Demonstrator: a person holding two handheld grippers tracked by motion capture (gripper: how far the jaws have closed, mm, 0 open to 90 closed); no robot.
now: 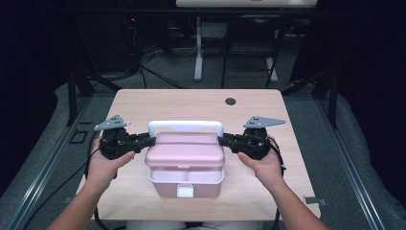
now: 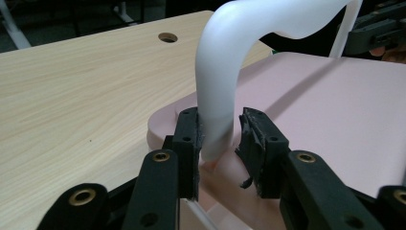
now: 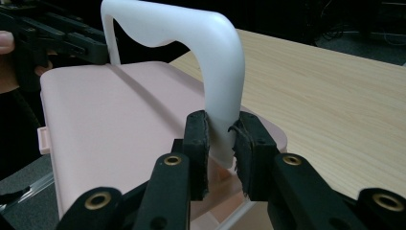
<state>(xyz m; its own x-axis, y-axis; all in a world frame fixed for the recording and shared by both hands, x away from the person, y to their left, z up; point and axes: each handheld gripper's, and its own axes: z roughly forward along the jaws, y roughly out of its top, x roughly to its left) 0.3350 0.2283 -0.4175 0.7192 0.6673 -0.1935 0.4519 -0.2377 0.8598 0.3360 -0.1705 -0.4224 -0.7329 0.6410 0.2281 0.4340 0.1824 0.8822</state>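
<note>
A pink box (image 1: 185,163) sits in the middle of the tabletop (image 1: 143,103), lid closed. Its white handle (image 1: 186,126) stands up. The right hand-held gripper (image 3: 221,136) pinches one handle leg; the left hand-held gripper (image 2: 218,139) has loosened, one pad apart. Opening is still left.

My left claw (image 1: 143,141) and right claw (image 1: 229,140) are black, with brass-ringed screw holes, worn pads, grey three-cornered top plates and trailing black cables; my forearms are bare.
</note>
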